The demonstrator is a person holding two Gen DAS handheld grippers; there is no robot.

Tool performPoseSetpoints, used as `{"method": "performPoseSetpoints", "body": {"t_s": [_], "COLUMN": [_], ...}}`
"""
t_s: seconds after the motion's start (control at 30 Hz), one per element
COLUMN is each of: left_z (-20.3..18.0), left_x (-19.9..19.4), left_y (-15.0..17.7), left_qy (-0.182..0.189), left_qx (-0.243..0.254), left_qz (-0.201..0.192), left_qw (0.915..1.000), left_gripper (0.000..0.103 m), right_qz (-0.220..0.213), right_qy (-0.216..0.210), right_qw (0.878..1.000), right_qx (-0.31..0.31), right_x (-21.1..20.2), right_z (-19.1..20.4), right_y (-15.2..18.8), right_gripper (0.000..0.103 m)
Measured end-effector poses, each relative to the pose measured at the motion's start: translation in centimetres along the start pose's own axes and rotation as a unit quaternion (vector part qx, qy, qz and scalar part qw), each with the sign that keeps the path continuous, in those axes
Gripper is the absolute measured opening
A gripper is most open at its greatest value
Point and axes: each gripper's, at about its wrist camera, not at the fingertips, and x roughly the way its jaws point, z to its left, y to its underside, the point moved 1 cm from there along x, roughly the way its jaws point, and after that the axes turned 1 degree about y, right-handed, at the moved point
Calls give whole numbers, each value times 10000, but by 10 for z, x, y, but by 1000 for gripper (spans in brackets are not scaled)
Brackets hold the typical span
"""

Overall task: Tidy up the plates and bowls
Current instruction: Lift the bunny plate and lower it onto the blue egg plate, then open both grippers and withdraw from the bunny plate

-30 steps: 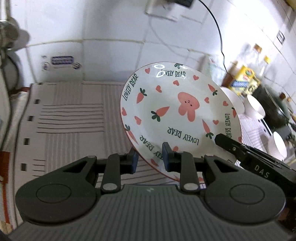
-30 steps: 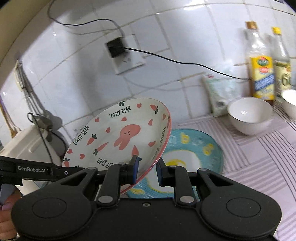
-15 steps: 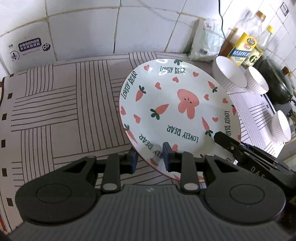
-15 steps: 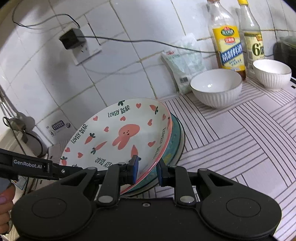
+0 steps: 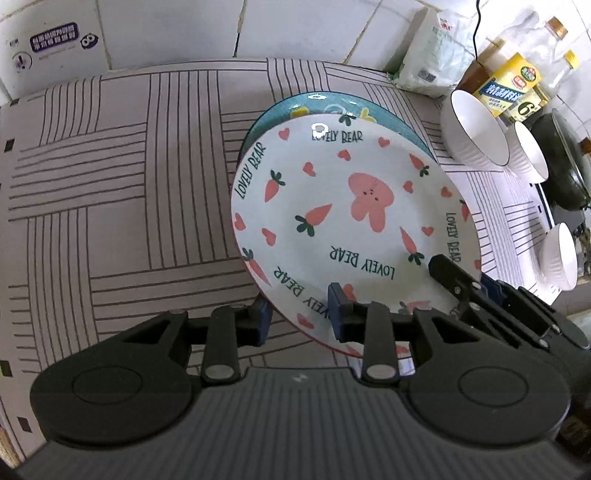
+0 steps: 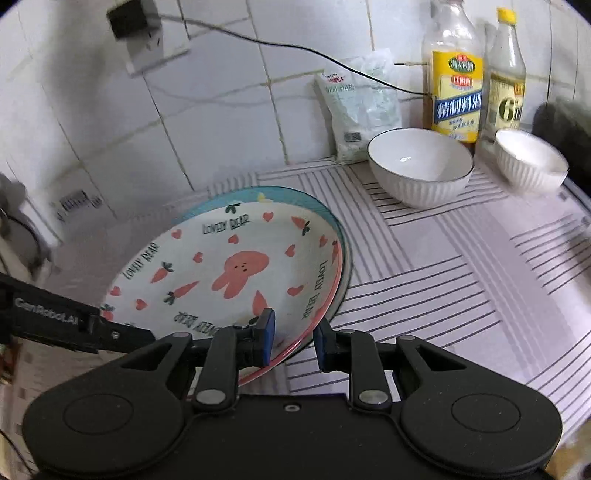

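A white plate with a pink rabbit, carrots and "LOVELY BEAR" lettering [image 5: 354, 210] [image 6: 229, 273] lies over a blue plate [image 5: 314, 105] [image 6: 280, 195] on the striped counter mat. My left gripper [image 5: 297, 314] is shut on the rabbit plate's near rim. My right gripper [image 6: 293, 338] is shut on its other rim, and its fingers [image 5: 454, 277] show in the left wrist view. Three white ribbed bowls stand to the right: a large one [image 6: 421, 166] [image 5: 472, 129], a smaller one [image 6: 530, 160] [image 5: 526, 151], and one nearer the edge [image 5: 559, 254].
Two sauce bottles [image 6: 458, 74] [image 6: 508, 70] and a white bag [image 6: 358, 103] stand against the tiled wall. A dark pan [image 5: 569, 162] sits far right. A wall socket with a black plug and cable [image 6: 144, 33] is above. The striped mat [image 5: 110, 166] stretches left.
Both grippers have lowered the rabbit plate from a raised, tilted hold down over the blue plate. It now lies nearly flat on it.
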Motion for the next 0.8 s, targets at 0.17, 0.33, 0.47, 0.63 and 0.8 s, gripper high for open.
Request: {"method": "performPoseSetpoints", "body": {"t_s": [0.17, 0.33, 0.47, 0.63, 0.8], "left_z": [-1, -6, -7, -11, -22], "left_x": [3, 4, 5, 10, 14], "left_y": [-1, 3, 7, 5, 4], "left_qy": [-102, -138, -163, -366, -669], "left_qx": [-34, -1, -114, -203, -285], "left_qz": [-6, -45, -176, -269, -231], "left_qw": [9999, 9999, 9996, 9988, 9971], "left_gripper": [30, 30, 30, 31, 33], "right_qz": [-56, -26, -83, -175, -187], "right_qy": [197, 248, 252, 231, 111], "right_qw": [9994, 9989, 9983, 9964, 9962], "right_qx": [-283, -395, -522, -800, -845], "right_x": [2, 5, 8, 13, 17], "right_z": [3, 2, 1, 1, -4], "right_y": [-3, 1, 0, 0, -3], "right_gripper": [27, 32, 33, 36, 41]}}
